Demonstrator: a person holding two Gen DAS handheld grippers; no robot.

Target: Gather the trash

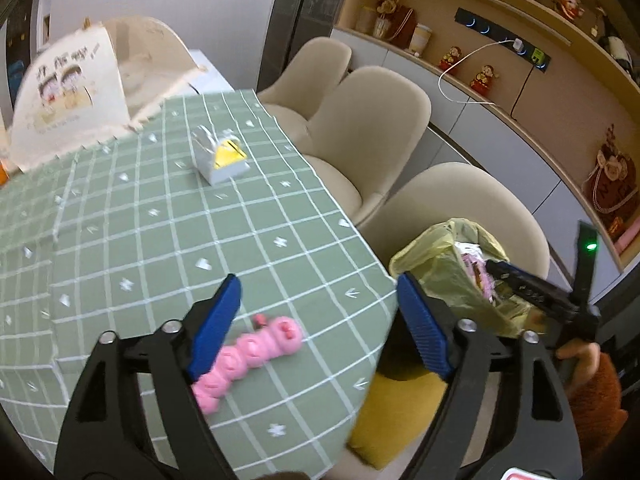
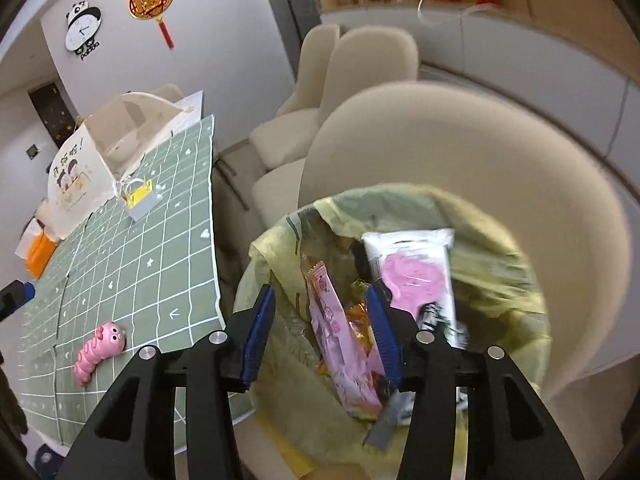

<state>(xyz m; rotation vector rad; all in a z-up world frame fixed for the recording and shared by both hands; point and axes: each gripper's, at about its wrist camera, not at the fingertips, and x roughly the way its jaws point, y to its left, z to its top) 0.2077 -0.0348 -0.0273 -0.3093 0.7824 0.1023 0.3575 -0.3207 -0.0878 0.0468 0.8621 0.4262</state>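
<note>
Over the crinkly yellow-green bin bag (image 2: 400, 216), R gripper (image 2: 320, 320) gapes, glossy pink & white wrappers (image 2: 416, 276) loose inside. L gripper (image 1: 320, 312) wide open above checked cloth table (image 1: 160, 220), w/ bumpy pink caterpillar toy (image 1: 248, 356) under it; boxy silver carton (image 1: 220, 156) farther off.

The bench (image 1: 168, 216) is covered by a green cloth with a white grid and small white hearts and stars. A pink caterpillar toy (image 1: 248, 356) lies near its near edge. Farther back rests a small grey and yellow carton (image 1: 220, 158), crumpled at the top. At the far end stands a cream paper bag (image 1: 68, 92) with a cartoon print, and beside it what may be an orange box (image 2: 38, 254).
</note>
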